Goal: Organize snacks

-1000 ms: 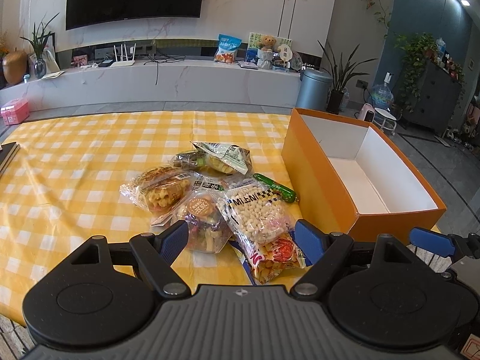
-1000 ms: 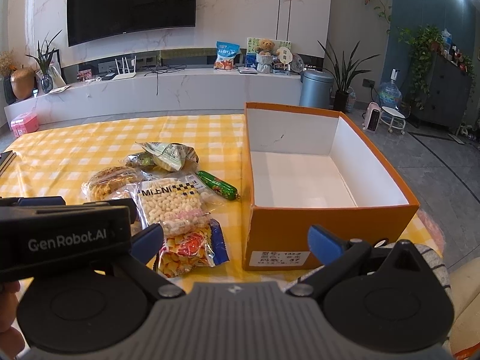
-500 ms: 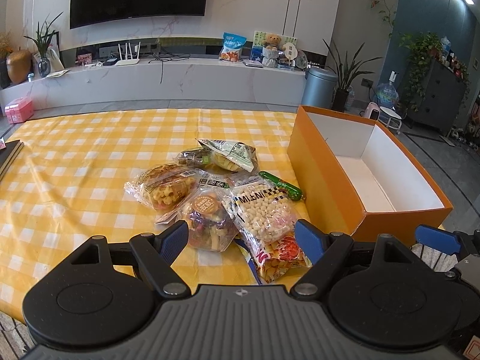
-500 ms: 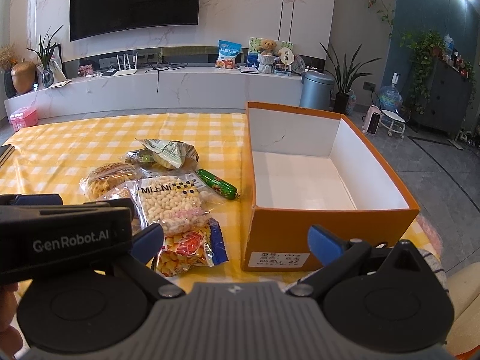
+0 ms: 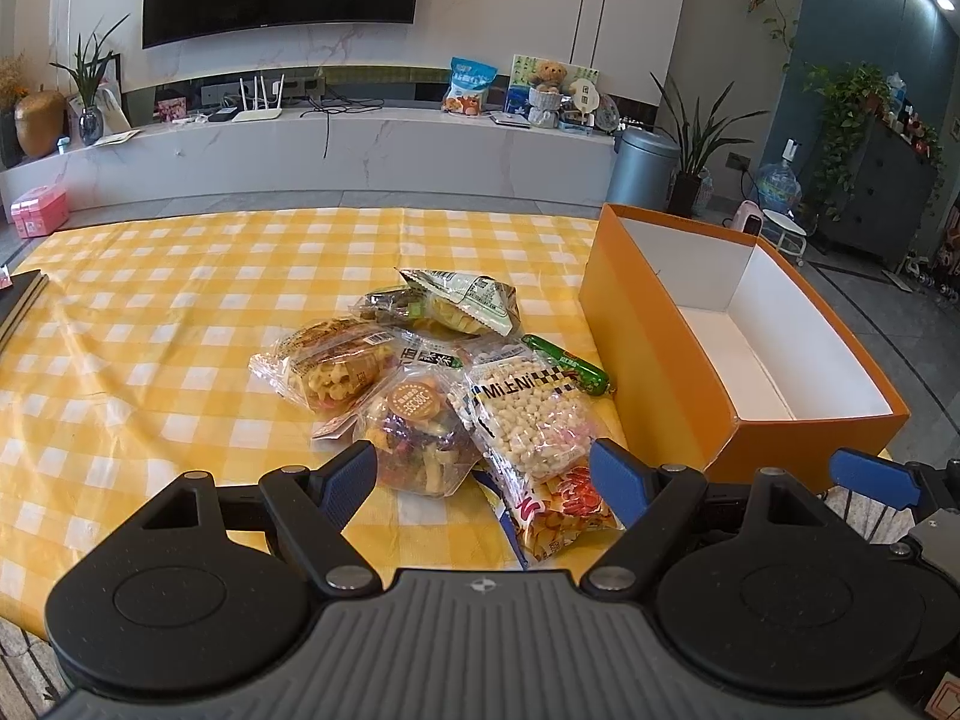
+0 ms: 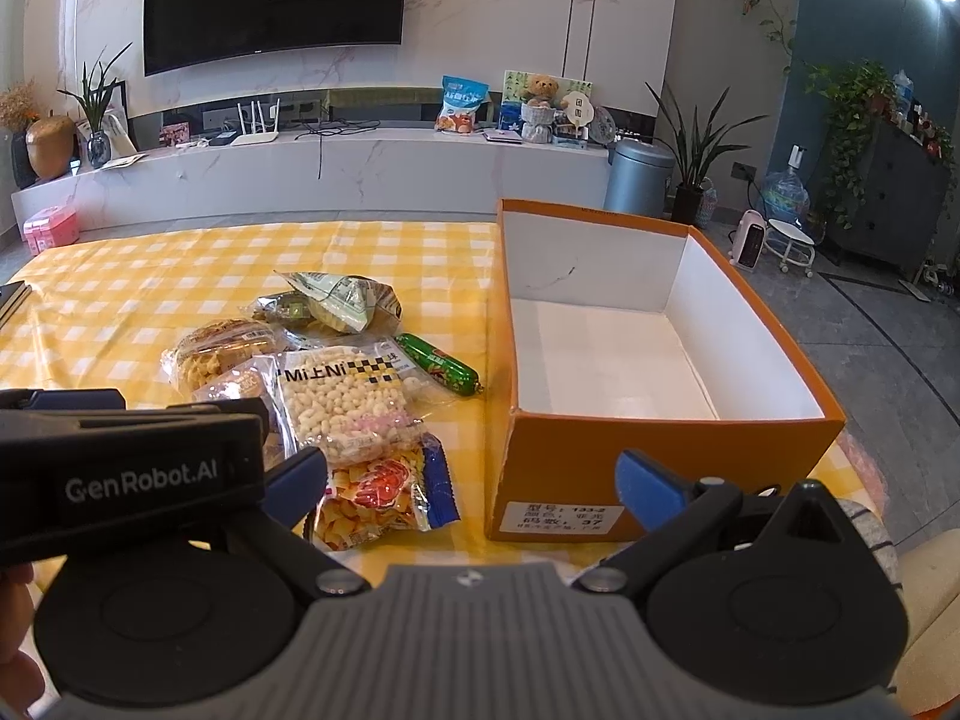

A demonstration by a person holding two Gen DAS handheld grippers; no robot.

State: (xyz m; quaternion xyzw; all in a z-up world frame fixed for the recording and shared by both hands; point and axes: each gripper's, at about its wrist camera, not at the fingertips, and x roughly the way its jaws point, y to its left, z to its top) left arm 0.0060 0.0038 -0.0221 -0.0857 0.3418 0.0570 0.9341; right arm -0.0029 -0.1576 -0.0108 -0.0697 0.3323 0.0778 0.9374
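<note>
A pile of snack packets lies on the yellow checked tablecloth [image 5: 150,360]: a clear bag of white puffs [image 5: 531,417] [image 6: 345,399], a red and yellow chip bag [image 5: 564,513] [image 6: 375,498], a mixed-sweets pouch [image 5: 417,441], a pastry pack [image 5: 333,363], a green-white bag [image 5: 465,300] [image 6: 339,300] and a green sausage [image 5: 567,365] [image 6: 441,365]. To the right stands an orange box [image 5: 654,354] [image 6: 600,468], open-topped with nothing inside. My left gripper [image 5: 483,474] hovers open just short of the pile. My right gripper [image 6: 474,480] is open before the box's near wall.
A dark book [image 5: 21,306] lies at the table's left edge. Behind the table runs a white marble console [image 5: 336,150] under a wall TV. A grey bin [image 5: 642,165], plants and a dark cabinet stand at the right. A hand's fingers [image 6: 18,648] show at the lower left.
Both views have shifted only slightly; the snacks and the box lie where they were, and both grippers stay open.
</note>
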